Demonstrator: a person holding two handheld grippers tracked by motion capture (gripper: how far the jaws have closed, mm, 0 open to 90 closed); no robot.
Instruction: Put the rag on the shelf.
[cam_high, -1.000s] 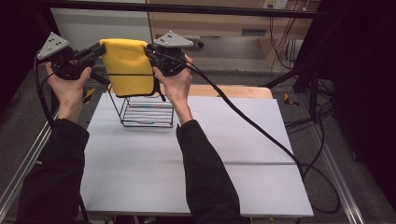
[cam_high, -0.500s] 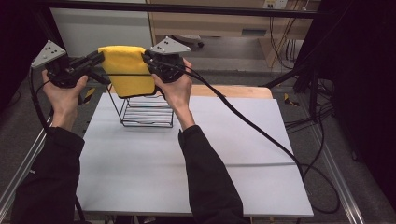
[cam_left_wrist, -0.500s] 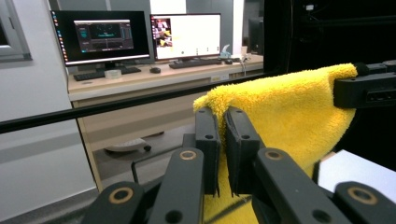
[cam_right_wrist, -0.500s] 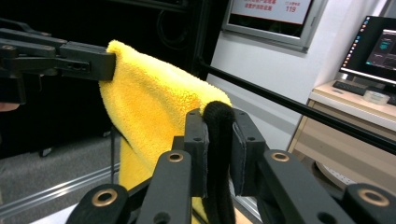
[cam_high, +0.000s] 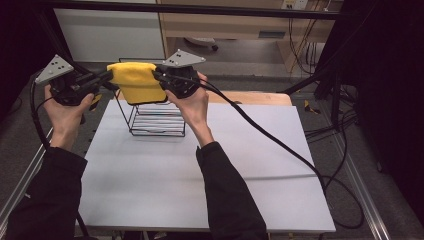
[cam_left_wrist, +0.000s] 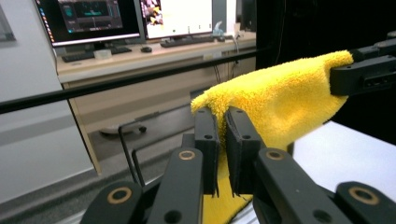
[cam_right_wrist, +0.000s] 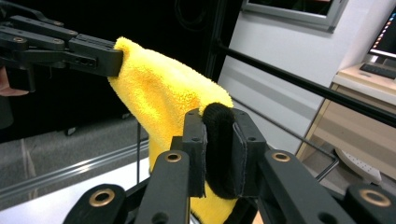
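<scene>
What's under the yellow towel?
A black wire rack stands on the white table below the yellow towel. The towel hides the rack's top bars.

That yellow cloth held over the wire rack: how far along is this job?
Done: both ends of the yellow cloth are pinched, one in the left hand-held gripper, one in the right hand-held gripper. In hand: it hangs stretched between them just above the wire rack. Left: probably lowering it over the rack's top and letting go.
</scene>
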